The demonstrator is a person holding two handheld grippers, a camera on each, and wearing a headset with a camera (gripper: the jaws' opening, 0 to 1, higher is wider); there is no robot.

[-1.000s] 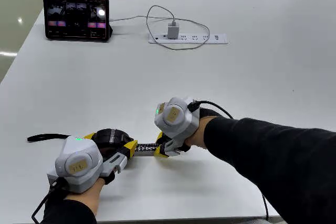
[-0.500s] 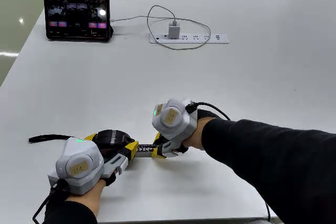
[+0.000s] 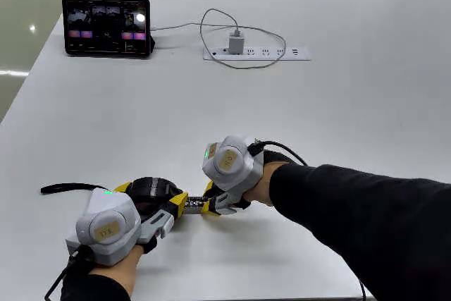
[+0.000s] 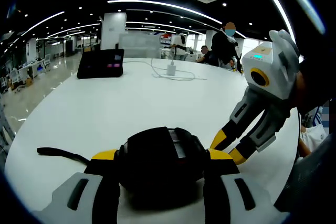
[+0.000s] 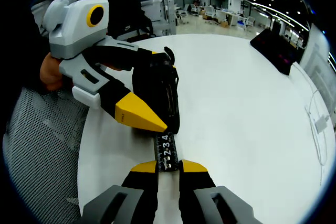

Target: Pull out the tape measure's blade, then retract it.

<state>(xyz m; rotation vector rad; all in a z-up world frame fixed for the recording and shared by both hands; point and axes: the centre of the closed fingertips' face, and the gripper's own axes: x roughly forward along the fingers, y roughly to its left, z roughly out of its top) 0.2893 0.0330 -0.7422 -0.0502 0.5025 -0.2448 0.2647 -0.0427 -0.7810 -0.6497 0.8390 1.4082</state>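
1. The right gripper (image 5: 168, 167) has its jaws pinched shut on the tip of the blade (image 5: 166, 153). A yellow tip sits on either side of the strip, and printed numerals show just beyond them.
2. Only a short stretch of blade is bare between those jaws and the mouth of the tape measure case (image 5: 157, 93), which lies close and straight ahead of them.
3. The left gripper (image 4: 163, 157) clamps the black case from both flanks, its jaws holding it down on the counter (image 3: 317, 103) close to the near edge, toward the left-hand corner.
4. The blade's long axis runs roughly along that near edge, with the case at its left end and the right gripper at its right. The mouth of the case points at the right gripper, and a dark strap (image 3: 67, 188) trails from the opposite side toward the counter's left edge.
5. Any coming move likely has to follow that one line: away from the case to draw the blade out, toward it to feed the blade back. The right gripper, already on the blade, looks placed to travel while the left anchors.
6. A tablet (image 3: 107, 25) and a power strip (image 3: 257, 52) sit well apart, toward the far edge.
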